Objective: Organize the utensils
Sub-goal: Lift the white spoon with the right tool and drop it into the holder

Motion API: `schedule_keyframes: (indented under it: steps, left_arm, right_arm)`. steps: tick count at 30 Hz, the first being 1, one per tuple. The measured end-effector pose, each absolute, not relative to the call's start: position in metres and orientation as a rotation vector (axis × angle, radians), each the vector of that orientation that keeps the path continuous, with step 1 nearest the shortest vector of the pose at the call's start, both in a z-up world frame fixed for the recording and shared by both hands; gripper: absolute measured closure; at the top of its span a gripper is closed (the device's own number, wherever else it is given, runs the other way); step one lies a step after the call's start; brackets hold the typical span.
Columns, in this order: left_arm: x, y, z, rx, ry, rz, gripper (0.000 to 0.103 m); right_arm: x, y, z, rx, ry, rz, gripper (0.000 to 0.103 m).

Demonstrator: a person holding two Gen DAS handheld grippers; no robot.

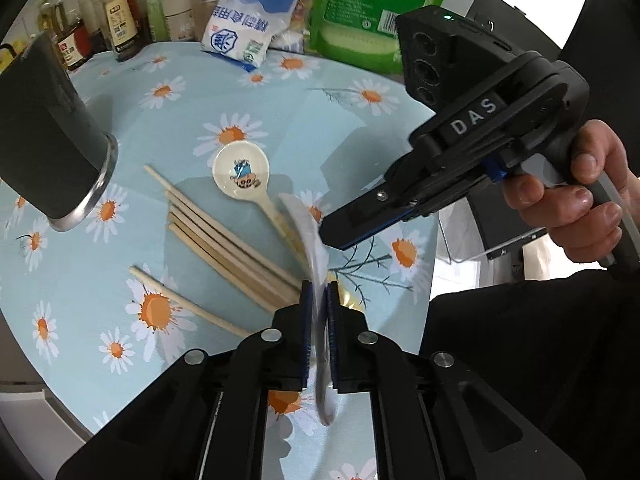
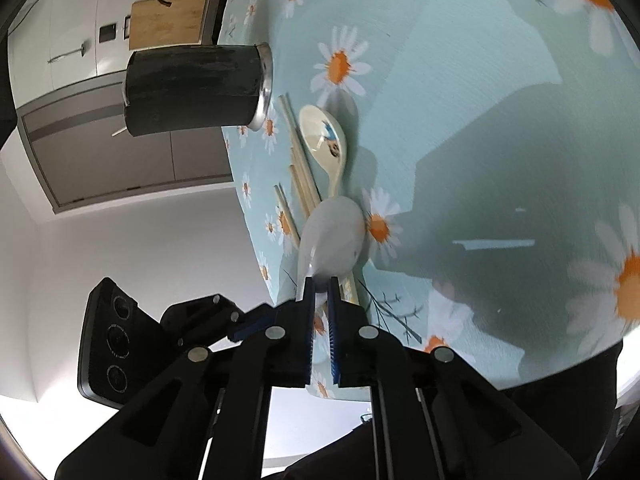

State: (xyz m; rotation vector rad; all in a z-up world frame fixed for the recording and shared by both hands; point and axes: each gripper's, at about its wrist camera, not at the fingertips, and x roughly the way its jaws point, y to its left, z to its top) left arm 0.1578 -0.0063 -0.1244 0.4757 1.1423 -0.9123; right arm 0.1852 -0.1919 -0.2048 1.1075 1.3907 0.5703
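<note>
My left gripper (image 1: pixel 319 294) is shut on a white spoon (image 1: pixel 309 236), held edge-on and blurred, above the table. My right gripper (image 2: pixel 320 286) is shut on the handle of a white spoon (image 2: pixel 332 240), bowl forward; in the left wrist view its fingers (image 1: pixel 352 222) reach to the same white spoon. A cream spoon with a cartoon print (image 1: pixel 242 176) lies on the daisy cloth beside several wooden chopsticks (image 1: pixel 224 240). It also shows in the right wrist view (image 2: pixel 324 140). A dark utensil holder (image 1: pixel 48 148) with a metal base stands at the left, also seen in the right wrist view (image 2: pixel 196 90).
Sauce bottles (image 1: pixel 120 20), a white-blue bag (image 1: pixel 256 12) and a green bag (image 1: pixel 380 4) line the table's far side. The round table's edge (image 1: pixel 434 240) runs on the right. A hand (image 1: pixel 580 200) holds the right gripper's handle.
</note>
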Motion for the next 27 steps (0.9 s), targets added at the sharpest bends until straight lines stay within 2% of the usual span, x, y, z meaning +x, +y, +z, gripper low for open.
schedule_keyframes:
  steps: [11,14,17,22,27]
  left_arm:
    - [0.176,0.007,-0.103,0.331,1.098,-0.846,0.099]
    - [0.181,0.012,-0.094,0.288,1.073,-0.829,0.099]
    - [0.183,0.016,-0.084,0.262,1.037,-0.804,0.099]
    - [0.189,0.027,-0.065,0.198,0.969,-0.766,0.099]
    - [0.199,0.034,-0.048,0.158,0.9,-0.7,0.099]
  right_arm:
    - [0.214,-0.187,-0.185,1.069,1.384,0.651,0.093]
    - [0.223,-0.187,-0.177,1.065,1.361,0.673,0.081]
    - [0.235,-0.184,-0.168,1.052,1.345,0.703,0.074]
    - [0.258,-0.174,-0.152,1.011,1.331,0.756,0.071]
    - [0.282,-0.16,-0.124,0.876,1.291,0.823,0.072]
